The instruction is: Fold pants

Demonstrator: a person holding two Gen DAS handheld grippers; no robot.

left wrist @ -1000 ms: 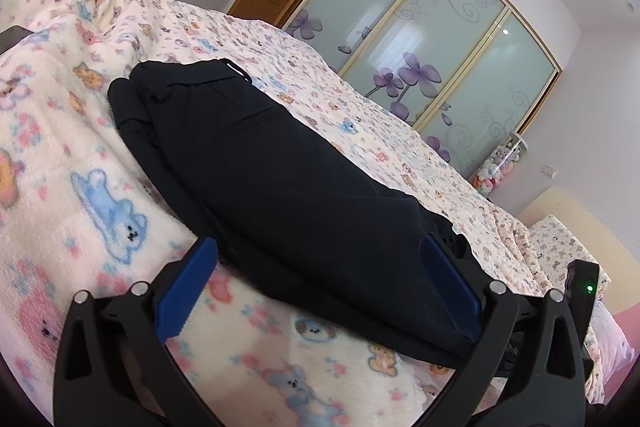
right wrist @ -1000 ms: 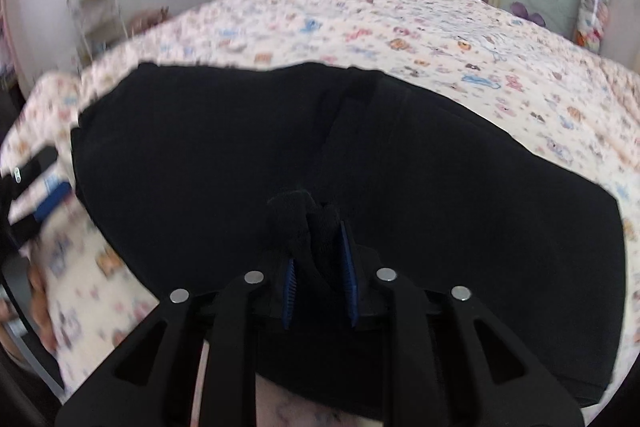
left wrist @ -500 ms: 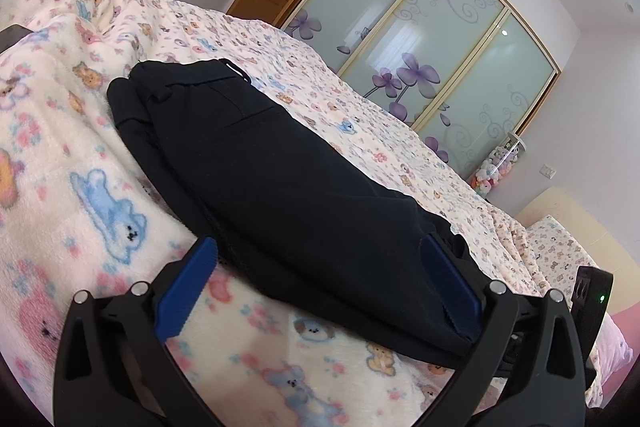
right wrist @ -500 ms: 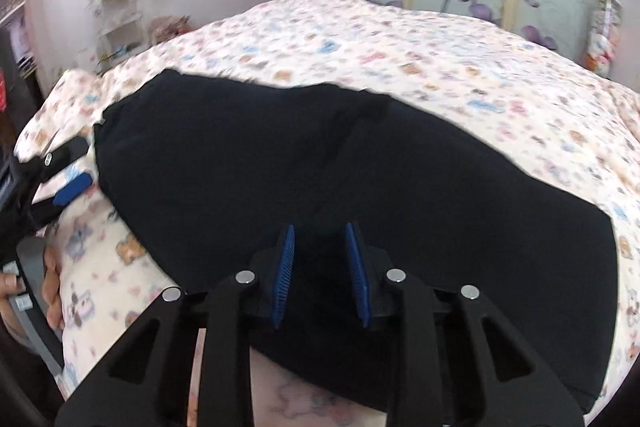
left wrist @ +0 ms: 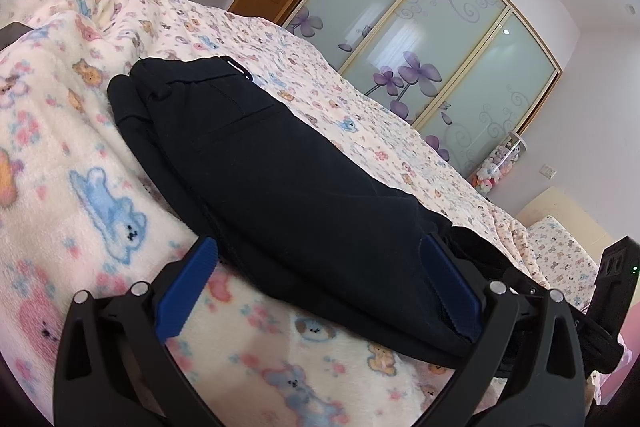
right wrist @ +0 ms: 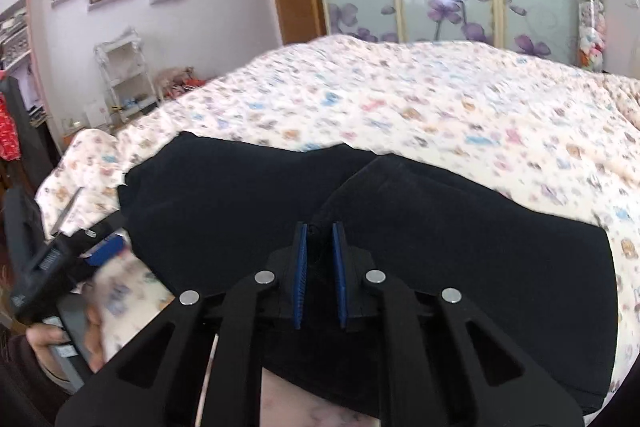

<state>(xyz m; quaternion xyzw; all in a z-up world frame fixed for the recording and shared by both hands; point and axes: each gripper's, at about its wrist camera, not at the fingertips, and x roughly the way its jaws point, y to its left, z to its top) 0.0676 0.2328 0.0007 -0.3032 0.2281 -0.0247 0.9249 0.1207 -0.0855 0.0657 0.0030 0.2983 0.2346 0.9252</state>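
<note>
1. Left wrist view: the left gripper point(left wrist: 316, 291) is seen spread wide, its blue pads point(left wrist: 186, 291) set on either side of the near edge of the pants point(left wrist: 280, 179), with nothing clamped.
2. The pants are laid lengthwise across the patterned blanket point(left wrist: 88, 163) on the bed, already doubled, the waistband at the far end.
3. In the right wrist view the right gripper point(right wrist: 320, 267) is seen with its pads close together over the dark cloth; whether cloth is pinched between them cannot be told, since only a narrow dark gap is shown.
4. Only the top layer could be caught if the left pads are closed shallowly, and the leg beneath would be left behind, so the fold would be skewed.
5. The fleecy blanket could be snagged along with the cloth, because the lower pad is pressed close to it.
6. If the two ends are lifted unevenly, the stacked layers are judged likely to slide apart.
</note>
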